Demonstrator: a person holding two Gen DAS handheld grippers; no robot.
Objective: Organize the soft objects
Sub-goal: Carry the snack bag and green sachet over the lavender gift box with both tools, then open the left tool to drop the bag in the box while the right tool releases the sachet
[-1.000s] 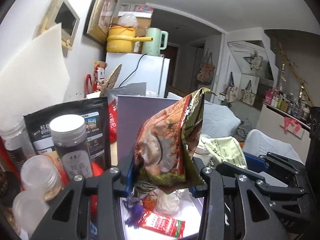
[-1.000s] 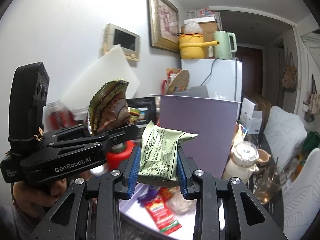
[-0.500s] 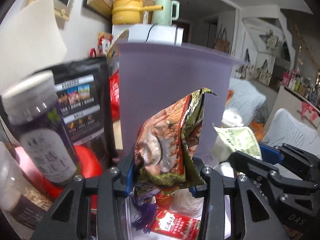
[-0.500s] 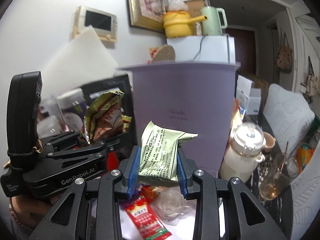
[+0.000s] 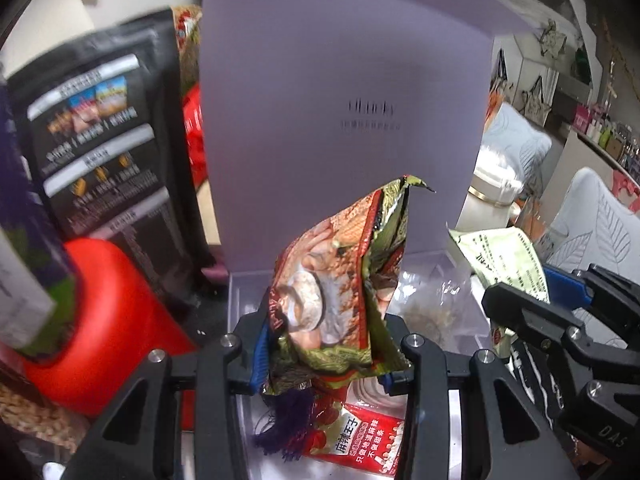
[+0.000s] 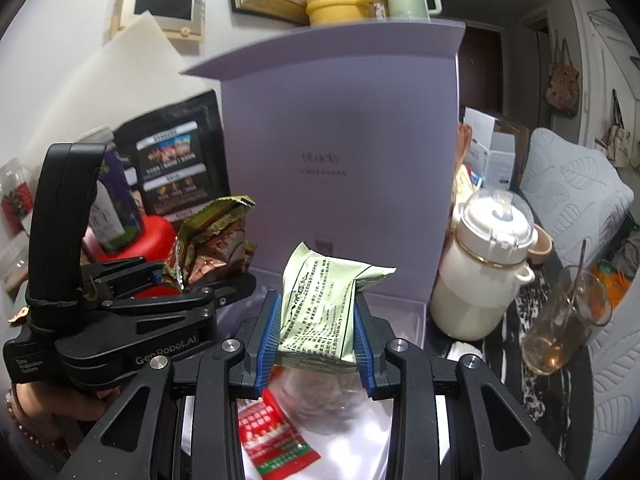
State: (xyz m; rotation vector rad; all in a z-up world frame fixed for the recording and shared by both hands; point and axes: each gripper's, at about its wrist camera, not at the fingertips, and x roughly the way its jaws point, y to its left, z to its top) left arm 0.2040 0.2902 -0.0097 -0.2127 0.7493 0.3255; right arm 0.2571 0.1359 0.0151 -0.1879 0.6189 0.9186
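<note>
My left gripper [image 5: 322, 356] is shut on a brown-and-green foil snack packet [image 5: 340, 280] that stands upright between its blue pads. In the right wrist view the same packet [image 6: 218, 240] shows at the left, held over the box's left side. My right gripper [image 6: 316, 344] is shut on a pale green printed packet [image 6: 320, 304]; that green packet [image 5: 504, 256] also appears at the right of the left wrist view. Both hang over an open lilac box [image 6: 400, 308] with its lid [image 5: 344, 100] upright behind. Inside lie a red sachet [image 5: 360, 440], a clear bag [image 6: 320, 400] and a purple tassel [image 5: 284, 420].
Left of the box stand a black pouch [image 5: 100, 140], a red container [image 5: 104, 320] and a purple-labelled jar [image 6: 112, 208]. To the right are a white lidded jug [image 6: 484, 276] and a glass cup with a spoon [image 6: 564, 324]. A person's hand [image 6: 52, 412] holds the left gripper.
Both grippers have come down and forward toward the lilac box, each still holding its packet. The lid now fills the background and the box's contents lie closer beneath the fingers.
</note>
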